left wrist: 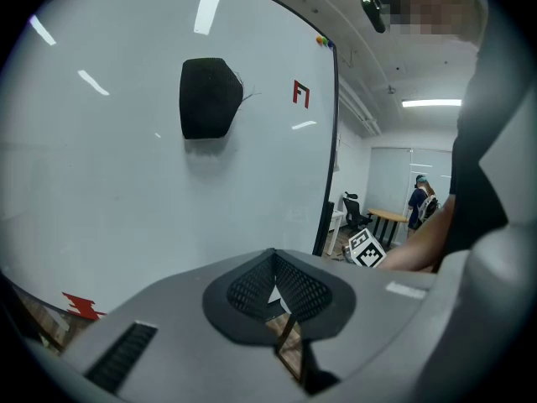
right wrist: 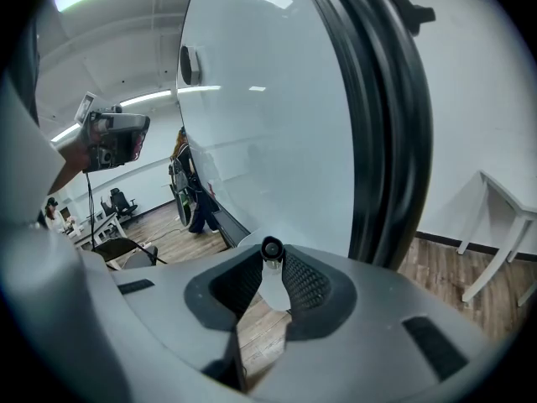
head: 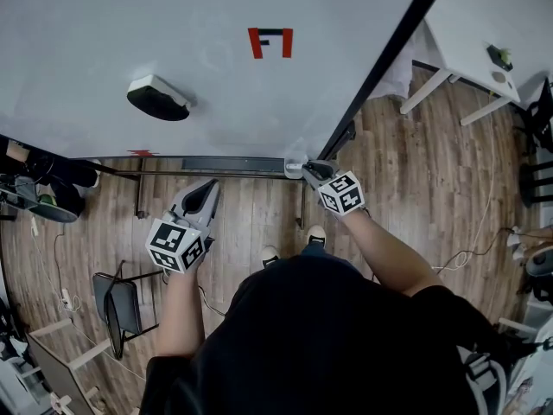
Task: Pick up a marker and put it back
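A white marker with a black end (right wrist: 271,257) sits between the pads of my right gripper (right wrist: 270,269), which is shut on it. In the head view the right gripper (head: 311,172) is at the right end of the whiteboard's tray (head: 233,164), with the marker (head: 296,164) at its tips over the tray end. My left gripper (head: 204,195) hangs below the tray, left of the right one, jaws shut and empty. In the left gripper view its tips (left wrist: 273,257) meet in front of the whiteboard (left wrist: 126,191).
A black eraser (head: 157,98) sticks to the whiteboard, and a red mark (head: 270,41) is drawn higher up. The board's black frame edge (head: 389,59) runs diagonally at the right. A white table (head: 471,24) stands beyond it, and a chair (head: 121,305) is on the wooden floor at the lower left.
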Demonstrator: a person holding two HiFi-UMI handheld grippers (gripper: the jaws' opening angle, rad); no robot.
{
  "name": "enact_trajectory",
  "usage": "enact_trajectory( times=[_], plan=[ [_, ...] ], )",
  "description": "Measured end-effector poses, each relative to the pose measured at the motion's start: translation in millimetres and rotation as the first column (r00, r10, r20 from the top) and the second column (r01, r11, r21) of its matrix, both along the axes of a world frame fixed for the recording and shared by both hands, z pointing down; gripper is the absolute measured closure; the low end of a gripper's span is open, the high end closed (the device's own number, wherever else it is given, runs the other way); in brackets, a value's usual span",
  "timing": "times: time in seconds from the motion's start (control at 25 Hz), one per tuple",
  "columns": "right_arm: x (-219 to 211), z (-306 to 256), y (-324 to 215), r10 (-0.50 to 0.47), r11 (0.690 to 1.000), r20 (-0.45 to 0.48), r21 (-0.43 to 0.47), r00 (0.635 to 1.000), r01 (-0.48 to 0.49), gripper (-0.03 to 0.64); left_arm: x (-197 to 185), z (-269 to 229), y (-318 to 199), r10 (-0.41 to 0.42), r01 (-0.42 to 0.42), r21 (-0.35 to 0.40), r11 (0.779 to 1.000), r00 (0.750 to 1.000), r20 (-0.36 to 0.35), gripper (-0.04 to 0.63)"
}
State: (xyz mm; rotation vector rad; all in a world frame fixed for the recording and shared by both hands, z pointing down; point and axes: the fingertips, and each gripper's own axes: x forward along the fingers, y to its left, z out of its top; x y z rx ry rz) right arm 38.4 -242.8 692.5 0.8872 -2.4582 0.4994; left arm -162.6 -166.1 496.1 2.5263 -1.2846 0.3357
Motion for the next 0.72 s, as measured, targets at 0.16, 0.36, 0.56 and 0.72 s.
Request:
enact_trajectory(
  times=[0.16,0.36,0.56,0.72],
  plan=[
    [-3,-7,-2,0.0,1.0,-0.001,0.011,1.0,0.0,0.551,-3,-2,1,-0.001,0.001,0.006,1.0,1.0,-0.003,0.584],
    [-5,-16,-6,0.0,1.0,0.0,0.028,1.0,0.0,0.551,-5,-3,0,0.003,-0.003,0.014,1.0,1.0,-0.006,0.584],
    [-8,-36,-7,-0.002,0.998,0.01,0.059,1.0,0.002,0.551,-7,-7,-1,0.007,-0.007,0.024,1.0,1.0,-0.014,0.584],
    [-10,-55,-3,-0.026,0.996,0.003,0.086,1.0,0.026,0.551,-3,-8,0,0.031,-0.031,0.026,0.999,0.999,-0.009,0.584]
  ],
)
